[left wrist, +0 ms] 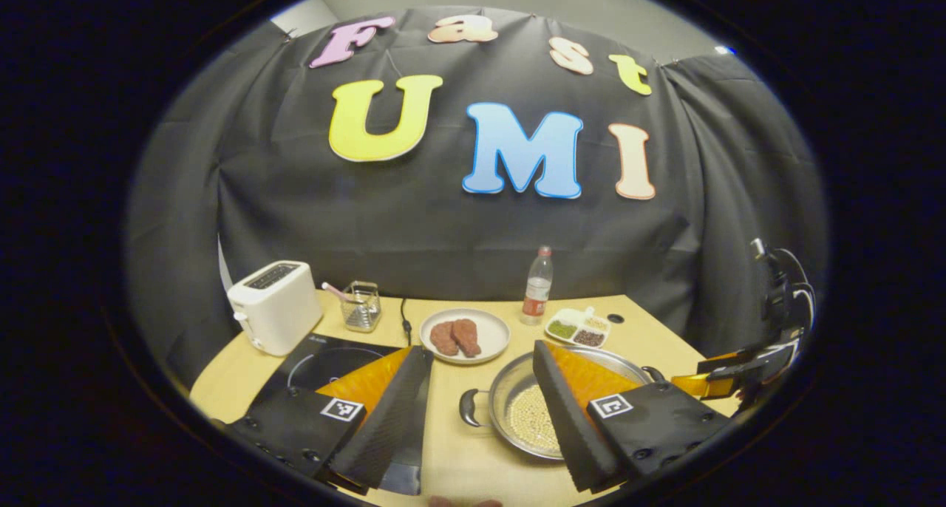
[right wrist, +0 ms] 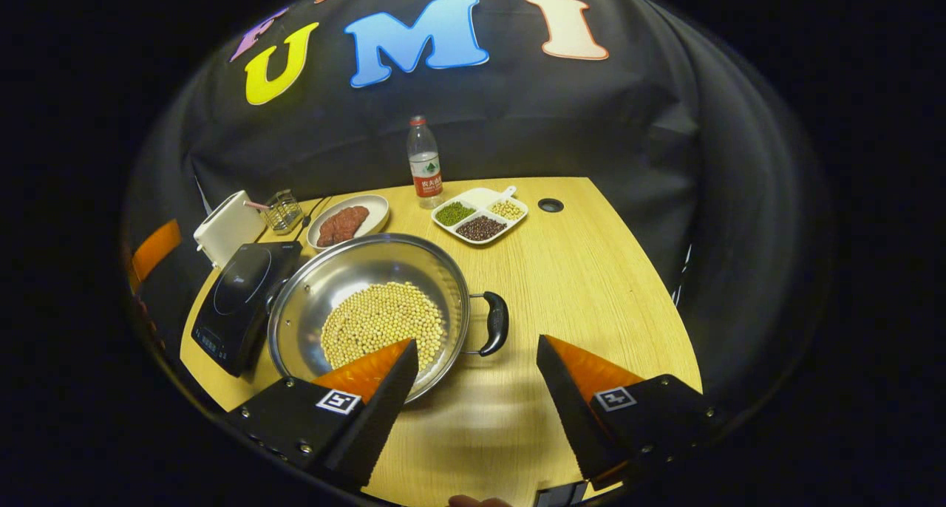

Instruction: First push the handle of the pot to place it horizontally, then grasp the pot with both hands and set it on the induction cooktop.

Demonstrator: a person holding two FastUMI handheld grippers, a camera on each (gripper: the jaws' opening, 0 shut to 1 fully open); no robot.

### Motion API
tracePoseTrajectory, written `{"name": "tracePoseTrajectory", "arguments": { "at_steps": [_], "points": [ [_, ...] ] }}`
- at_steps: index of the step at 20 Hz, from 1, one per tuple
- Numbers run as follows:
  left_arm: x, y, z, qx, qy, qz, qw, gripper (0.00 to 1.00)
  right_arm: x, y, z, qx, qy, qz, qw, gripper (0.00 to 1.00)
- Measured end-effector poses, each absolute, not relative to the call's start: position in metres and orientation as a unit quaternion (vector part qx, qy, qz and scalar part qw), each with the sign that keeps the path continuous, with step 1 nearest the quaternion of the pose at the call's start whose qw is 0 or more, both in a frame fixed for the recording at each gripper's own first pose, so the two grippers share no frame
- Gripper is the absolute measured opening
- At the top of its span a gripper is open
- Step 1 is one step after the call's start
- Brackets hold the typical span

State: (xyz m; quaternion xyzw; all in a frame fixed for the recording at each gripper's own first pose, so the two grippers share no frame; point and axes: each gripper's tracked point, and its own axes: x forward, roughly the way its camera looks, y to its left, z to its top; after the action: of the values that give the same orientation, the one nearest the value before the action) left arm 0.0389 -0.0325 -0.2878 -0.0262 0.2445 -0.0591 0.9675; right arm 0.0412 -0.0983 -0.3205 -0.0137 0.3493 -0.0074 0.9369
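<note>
The tabletop (right wrist: 606,270) has open wood to the right of the pot and in front of it, while its left side is crowded. There the induction cooktop (right wrist: 240,300) lies at the left edge, just beside the pot (right wrist: 347,270), which sits mid-table with beans in it. The handles look roughly level across the table, so the pushing step seems done and the two-handed grasp is next. Behind the pot stand a plate of meat (right wrist: 347,222), a divided dish (right wrist: 480,219) and a bottle (right wrist: 423,156), so any lift should stay low and go left. The right tongs (right wrist: 477,374) hover wide open and empty near the pot's right handle (right wrist: 494,322). The left tongs (left wrist: 480,389) are also agape, holding nothing, straddling the left handle (left wrist: 468,407).
</note>
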Motion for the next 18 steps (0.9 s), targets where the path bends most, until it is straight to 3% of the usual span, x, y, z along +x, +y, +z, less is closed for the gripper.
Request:
{"name": "tracePoseTrajectory", "arguments": {
  "at_steps": [1,8,18],
  "points": [
    [0.043,-0.035,-0.303,-0.025,0.253,-0.058,0.965,0.96,0.044,-0.099,-0.322,-0.016,0.341,-0.009,0.940,0.99],
    [0.062,-0.047,-0.407,-0.005,0.327,-0.072,0.942,0.96,0.071,-0.105,-0.362,-0.034,0.350,-0.027,0.936,0.99],
    [0.075,-0.054,-0.492,0.003,0.411,-0.102,0.906,0.96,0.099,-0.111,-0.410,-0.038,0.401,-0.062,0.913,0.99]
  ]
}}
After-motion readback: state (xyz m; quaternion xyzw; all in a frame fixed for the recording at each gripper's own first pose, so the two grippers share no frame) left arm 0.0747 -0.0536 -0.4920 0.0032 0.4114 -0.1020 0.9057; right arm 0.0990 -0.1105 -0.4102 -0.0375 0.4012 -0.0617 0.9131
